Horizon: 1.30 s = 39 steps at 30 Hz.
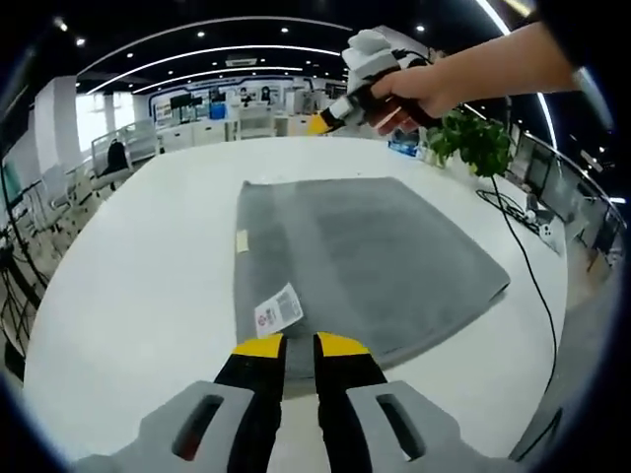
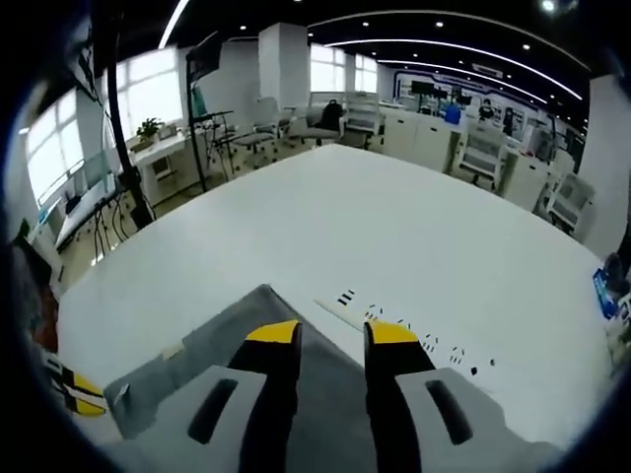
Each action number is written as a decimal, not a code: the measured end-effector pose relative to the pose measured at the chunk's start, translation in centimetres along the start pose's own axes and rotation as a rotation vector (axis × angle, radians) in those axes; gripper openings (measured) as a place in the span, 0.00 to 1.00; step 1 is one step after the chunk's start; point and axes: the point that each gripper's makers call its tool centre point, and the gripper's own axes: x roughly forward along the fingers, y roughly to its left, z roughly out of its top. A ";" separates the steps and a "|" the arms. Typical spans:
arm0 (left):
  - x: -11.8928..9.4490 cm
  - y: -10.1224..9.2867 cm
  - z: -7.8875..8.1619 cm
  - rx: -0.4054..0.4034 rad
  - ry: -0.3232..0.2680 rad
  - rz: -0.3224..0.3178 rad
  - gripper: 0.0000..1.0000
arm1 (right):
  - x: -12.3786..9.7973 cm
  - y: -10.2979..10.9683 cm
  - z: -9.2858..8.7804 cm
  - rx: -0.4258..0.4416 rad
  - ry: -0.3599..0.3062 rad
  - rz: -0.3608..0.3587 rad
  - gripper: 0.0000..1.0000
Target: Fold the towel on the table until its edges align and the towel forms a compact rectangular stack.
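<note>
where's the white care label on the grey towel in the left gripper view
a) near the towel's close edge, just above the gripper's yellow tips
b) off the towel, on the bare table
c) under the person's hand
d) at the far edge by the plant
a: the white label lies on the grey towel near its close edge, just above the left gripper and its yellow tips.

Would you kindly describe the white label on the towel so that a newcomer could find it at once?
On the big white table lies a grey towel. Follow its near edge to just ahead of the left tongs, and the label lies there. It is a white tag with red and dark print, unlike the small plain pale tag farther along the same side.
</note>
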 end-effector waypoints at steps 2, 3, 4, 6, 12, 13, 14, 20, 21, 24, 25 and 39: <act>0.0 -0.2 -0.3 -0.006 0.011 0.000 0.11 | -0.3 -0.4 -0.3 0.006 0.000 -0.001 0.25; 0.0 0.0 -0.6 -0.012 0.017 0.001 0.11 | -0.5 -0.6 -0.5 0.012 0.001 -0.002 0.25; 0.0 0.1 -0.8 -0.012 0.022 0.002 0.11 | -0.5 -0.7 -0.5 0.013 0.001 -0.002 0.25; 0.2 0.1 -1.2 -0.009 0.032 0.002 0.12 | -0.7 -1.1 -0.8 0.015 0.002 -0.006 0.25; 0.8 0.5 -2.2 0.006 0.063 0.000 0.12 | -2.2 -2.7 -2.0 0.024 0.008 -0.029 0.26; 0.9 0.5 -2.4 0.006 0.072 0.000 0.13 | -2.6 -3.0 -2.4 0.027 0.010 -0.034 0.26; 1.1 0.6 -2.5 0.007 0.079 0.000 0.13 | -2.7 -3.3 -2.5 0.030 0.011 -0.039 0.26; 1.3 0.3 -3.4 -0.006 0.128 -0.012 0.13 | -3.7 -4.9 -3.5 0.058 0.015 -0.065 0.26; 1.2 0.2 -3.5 -0.021 0.131 -0.014 0.13 | -3.7 -5.2 -3.5 0.062 0.015 -0.067 0.26; 1.3 0.2 -3.6 -0.034 0.139 -0.017 0.13 | -4.5 -5.9 -4.1 0.061 0.020 -0.077 0.26; 1.3 0.3 -3.7 -0.027 0.146 -0.018 0.13 | -4.7 -6.1 -4.3 0.063 0.022 -0.079 0.26; 0.4 -1.1 -4.5 -0.001 0.173 -0.017 0.12 | -6.6 -8.1 -6.0 0.122 0.020 -0.104 0.28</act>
